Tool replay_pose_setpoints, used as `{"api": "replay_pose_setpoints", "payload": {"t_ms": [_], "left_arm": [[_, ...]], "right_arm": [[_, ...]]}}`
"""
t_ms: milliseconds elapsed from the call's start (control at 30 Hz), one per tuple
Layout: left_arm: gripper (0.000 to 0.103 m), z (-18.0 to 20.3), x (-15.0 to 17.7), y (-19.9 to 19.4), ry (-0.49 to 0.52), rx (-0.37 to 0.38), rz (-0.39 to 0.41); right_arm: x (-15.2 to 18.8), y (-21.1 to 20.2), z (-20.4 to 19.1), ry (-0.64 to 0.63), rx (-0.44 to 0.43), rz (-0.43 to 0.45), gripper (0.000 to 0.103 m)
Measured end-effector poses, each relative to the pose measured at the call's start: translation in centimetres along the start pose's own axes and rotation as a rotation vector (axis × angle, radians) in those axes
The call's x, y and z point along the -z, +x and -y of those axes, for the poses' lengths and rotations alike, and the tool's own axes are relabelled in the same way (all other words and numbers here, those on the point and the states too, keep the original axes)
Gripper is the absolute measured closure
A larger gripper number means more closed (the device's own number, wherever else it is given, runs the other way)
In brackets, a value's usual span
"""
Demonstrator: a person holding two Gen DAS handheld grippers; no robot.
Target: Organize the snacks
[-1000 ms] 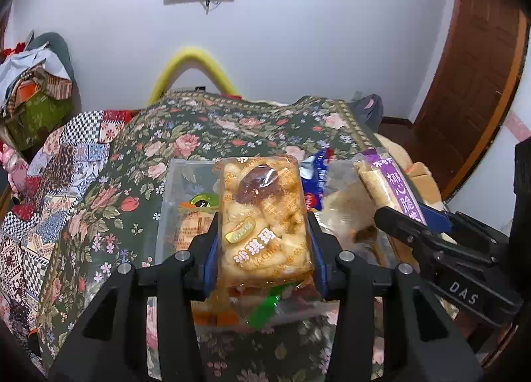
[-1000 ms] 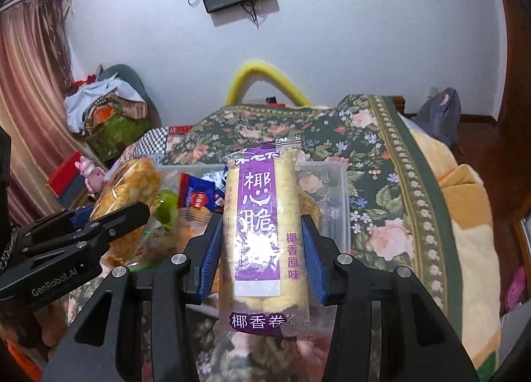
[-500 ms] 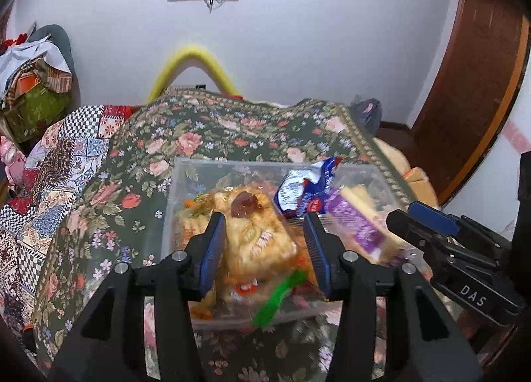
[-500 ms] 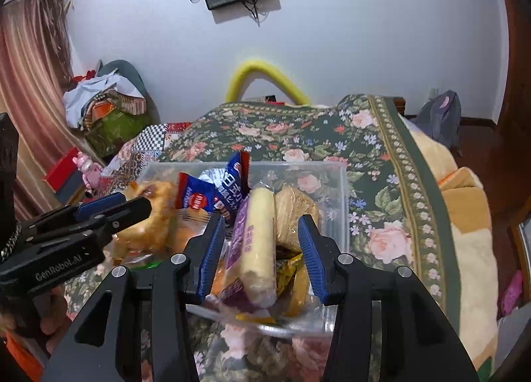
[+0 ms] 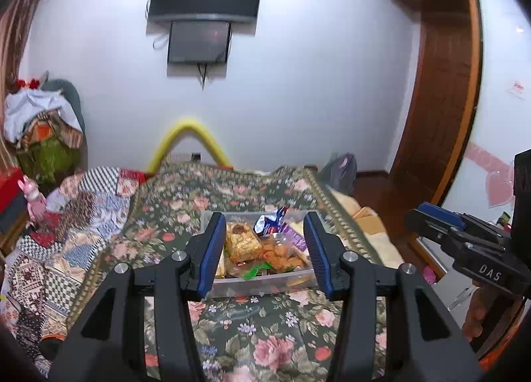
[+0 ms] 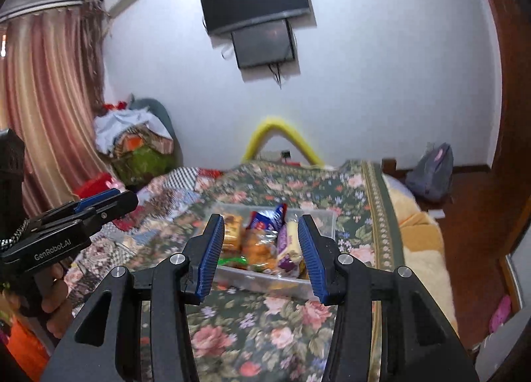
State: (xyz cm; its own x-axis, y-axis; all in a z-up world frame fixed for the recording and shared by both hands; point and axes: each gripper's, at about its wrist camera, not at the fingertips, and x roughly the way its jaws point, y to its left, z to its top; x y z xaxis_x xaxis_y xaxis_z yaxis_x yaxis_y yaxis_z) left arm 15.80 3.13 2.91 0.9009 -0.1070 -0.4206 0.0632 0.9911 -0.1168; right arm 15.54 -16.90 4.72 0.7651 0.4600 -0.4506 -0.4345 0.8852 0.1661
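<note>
left tongs [image 5: 264,251] wide, empty | right tongs [image 6: 259,254] wide, empty | snacks [image 5: 262,247], slightly blurred, seemingly inside clear bin [image 5: 265,281]

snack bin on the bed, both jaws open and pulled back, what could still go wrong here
The clear bin sits on a soft floral bedspread, so a push on it could tip it. The blue packet stands up above the rim and the purple roll leans at the right side; either might slide out if the bin is nudged.
</note>
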Motion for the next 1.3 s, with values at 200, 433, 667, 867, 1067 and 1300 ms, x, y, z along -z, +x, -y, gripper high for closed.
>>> {"api": "replay_pose_setpoints", "payload": {"t_ms": [200, 433, 667, 867, 1067, 1300], "left_arm": [[0.038, 1.2, 1.0, -5.9, 0.042, -0.024, 0.106], [0.017, 2.0, 2.4, -8.7, 0.062, -0.031, 0.155], [0.007, 2.2, 3.3, -9.3, 0.077, -0.057, 0.172], [0.004, 2.2, 3.8, -9.7, 0.080, -0.066, 0.193], [0.003, 2.2, 4.3, -9.8, 0.081, -0.069, 0.190], [0.002, 2.1, 4.5, -9.8, 0.075, -0.070, 0.185]], "right_arm": [[0.6, -5.3, -2.6, -0.030, 0.003, 0.090, 0.038], [1.6, -6.6, -4.0, -0.056, 0.048, 0.127, 0.015], [2.4, -7.6, -4.3, -0.061, 0.102, 0.154, 0.000], [3.0, -8.0, -4.6, -0.075, 0.108, 0.146, 0.000], [3.5, -8.4, -4.8, -0.073, 0.103, 0.151, 0.000], [3.7, -8.6, -5.1, -0.075, 0.102, 0.153, 0.000]]}}
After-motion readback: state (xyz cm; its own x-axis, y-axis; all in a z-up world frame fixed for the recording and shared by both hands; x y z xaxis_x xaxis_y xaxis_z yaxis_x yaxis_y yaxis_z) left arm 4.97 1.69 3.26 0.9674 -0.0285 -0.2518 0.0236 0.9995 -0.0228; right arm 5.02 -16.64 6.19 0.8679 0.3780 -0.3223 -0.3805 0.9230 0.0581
